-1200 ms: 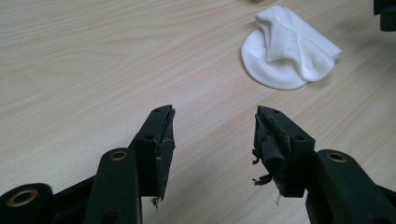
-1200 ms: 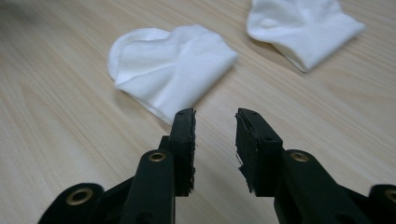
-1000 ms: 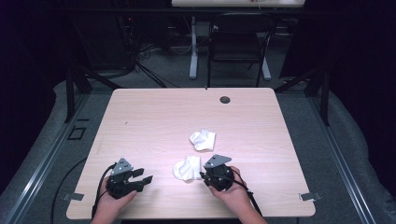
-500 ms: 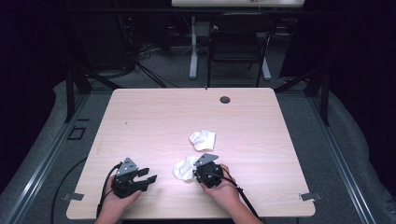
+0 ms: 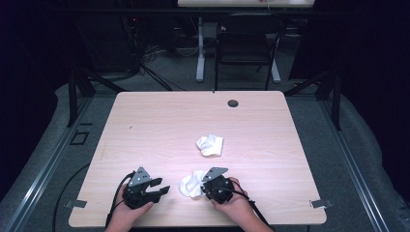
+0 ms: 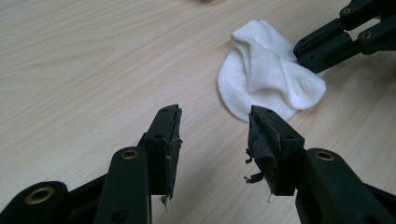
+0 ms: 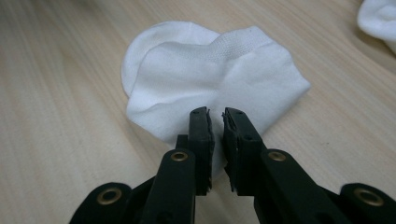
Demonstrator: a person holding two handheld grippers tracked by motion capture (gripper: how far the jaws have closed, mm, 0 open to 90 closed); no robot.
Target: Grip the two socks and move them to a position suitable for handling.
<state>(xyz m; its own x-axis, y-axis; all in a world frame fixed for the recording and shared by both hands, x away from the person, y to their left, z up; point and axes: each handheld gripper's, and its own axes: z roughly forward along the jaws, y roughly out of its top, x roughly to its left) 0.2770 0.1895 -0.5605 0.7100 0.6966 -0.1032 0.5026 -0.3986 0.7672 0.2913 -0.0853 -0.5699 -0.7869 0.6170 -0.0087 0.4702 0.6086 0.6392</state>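
A crumpled white sock [image 5: 190, 185] [image 6: 266, 79] [image 7: 205, 79] lies near the table's front edge. My right gripper [image 5: 202, 187] [image 7: 215, 114] reaches it from the right; its jaws have just been closing and now pinch the sock's near edge, with fabric in the thin gap. In the left gripper view its jaws [image 6: 301, 53] sit on the sock's right side. My left gripper [image 5: 162, 190] [image 6: 215, 126] stands open just left of the sock, a little narrower than a second ago, nothing between its jaws. A second white sock [image 5: 210, 145] [image 7: 380, 16] lies farther back.
The light wooden table [image 5: 169, 125] has a dark round grommet [image 5: 233, 103] near its far edge. Beyond it stand a black chair [image 5: 246, 48] and cables on the floor. A person's hands hold both grippers at the front edge.
My right gripper has slid left onto the near sock and its jaws have drawn together on it. The left gripper has shifted a little to the right, toward the sock.
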